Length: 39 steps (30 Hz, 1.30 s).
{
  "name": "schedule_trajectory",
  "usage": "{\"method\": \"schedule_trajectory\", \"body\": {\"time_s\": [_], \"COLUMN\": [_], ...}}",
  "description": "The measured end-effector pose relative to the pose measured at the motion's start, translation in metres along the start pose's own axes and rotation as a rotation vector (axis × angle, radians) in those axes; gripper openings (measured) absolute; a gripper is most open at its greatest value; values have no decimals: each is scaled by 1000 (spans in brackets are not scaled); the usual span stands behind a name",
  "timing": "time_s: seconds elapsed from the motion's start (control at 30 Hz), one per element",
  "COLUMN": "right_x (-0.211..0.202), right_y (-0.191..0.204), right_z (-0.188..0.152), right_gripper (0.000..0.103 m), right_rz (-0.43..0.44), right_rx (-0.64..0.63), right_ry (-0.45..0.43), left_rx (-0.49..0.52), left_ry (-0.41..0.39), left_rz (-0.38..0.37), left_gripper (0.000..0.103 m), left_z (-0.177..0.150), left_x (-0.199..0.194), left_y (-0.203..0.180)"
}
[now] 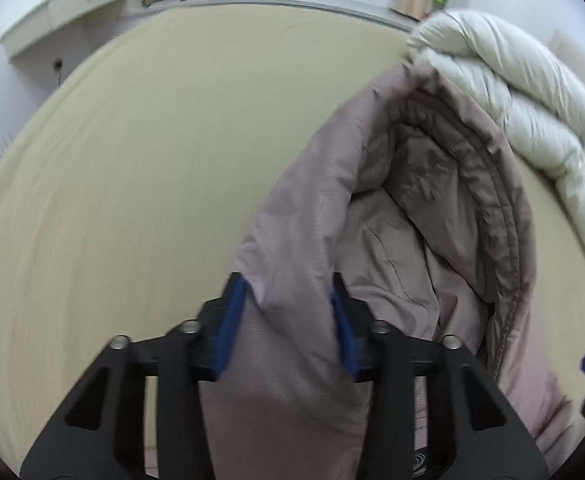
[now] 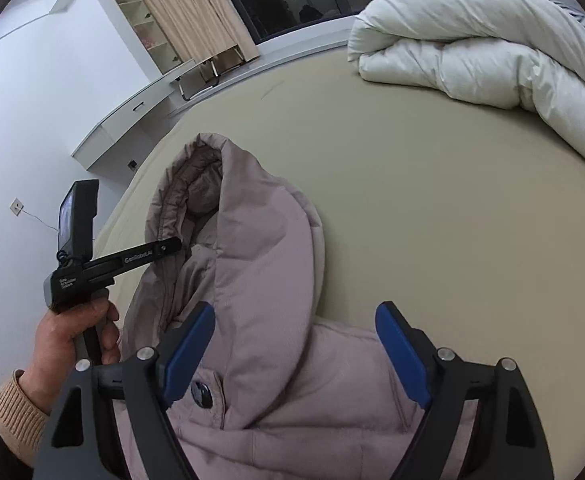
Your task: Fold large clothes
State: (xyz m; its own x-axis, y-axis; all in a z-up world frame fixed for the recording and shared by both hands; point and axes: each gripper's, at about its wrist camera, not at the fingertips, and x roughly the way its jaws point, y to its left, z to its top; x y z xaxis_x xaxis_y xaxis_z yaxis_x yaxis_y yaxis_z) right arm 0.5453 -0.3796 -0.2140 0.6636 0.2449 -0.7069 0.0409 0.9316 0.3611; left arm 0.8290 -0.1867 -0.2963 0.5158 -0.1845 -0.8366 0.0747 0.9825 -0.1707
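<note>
Mauve coat (image 2: 260, 280) is lying on the beige bed (image 2: 452, 220), hood end pointing off toward 11 o'clock. Left gripper (image 1: 288, 320) has its blue pads pinched on a fold of coat fabric; it's blurry, but looks like a real grip. Right gripper (image 2: 296, 352) hangs wide open over the collar, nothing in it. White duvet (image 2: 492, 52) is bunched at 1 o'clock.

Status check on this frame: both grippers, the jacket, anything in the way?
Left gripper shut on jacket fabric. Right gripper open above the collar, holding nothing. Jacket lies on the bed, hood spread. White duvet bundled clear of it.
</note>
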Motion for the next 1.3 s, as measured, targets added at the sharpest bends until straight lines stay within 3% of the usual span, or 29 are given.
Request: {"method": "schedule_trajectory", "body": {"time_s": [0.17, 0.33, 0.4, 0.43, 0.47, 0.5, 0.57, 0.8, 1.03, 1.17, 1.3], "right_x": [39, 97, 118, 127, 131, 130, 115, 15, -90, -123, -120], "right_y": [25, 47, 49, 48, 45, 42, 35, 27, 33, 21, -2], "right_z": [34, 54, 58, 60, 61, 61, 59, 39, -35, -102, -163], "right_gripper": [84, 78, 68, 54, 32, 26, 17, 14, 14, 14, 16], "right_rz": [19, -52, -115, -151, -175, -178, -139, -41, 11, 41, 13], "right_rx": [-1, 5, 0, -6, -2, 10, 26, 21, -24, 30, 98], "right_ry": [1, 89, 121, 141, 158, 163, 131, -27, -130, -113, -20], "left_rx": [-11, 76, 111, 125, 137, 135, 115, 80, 38, -15, -113], "left_ry": [-57, -129, -145, -147, -146, -151, -164, -273, -352, -319, -152], "left_rz": [-73, -75, -65, -57, -54, -57, -74, -158, -243, -294, -337], "left_gripper": [13, 8, 7, 7, 7, 7, 7, 6, 6, 6, 6], "left_z": [-2, -13, -15, -27, -27, -30, -31, -82, -170, -241, -320], "left_x": [-16, -50, -56, -72, -73, -80, -90, -180, -284, -321, -321], "left_y": [13, 10, 8, 13, 14, 18, 22, 45, 68, 87, 105]}}
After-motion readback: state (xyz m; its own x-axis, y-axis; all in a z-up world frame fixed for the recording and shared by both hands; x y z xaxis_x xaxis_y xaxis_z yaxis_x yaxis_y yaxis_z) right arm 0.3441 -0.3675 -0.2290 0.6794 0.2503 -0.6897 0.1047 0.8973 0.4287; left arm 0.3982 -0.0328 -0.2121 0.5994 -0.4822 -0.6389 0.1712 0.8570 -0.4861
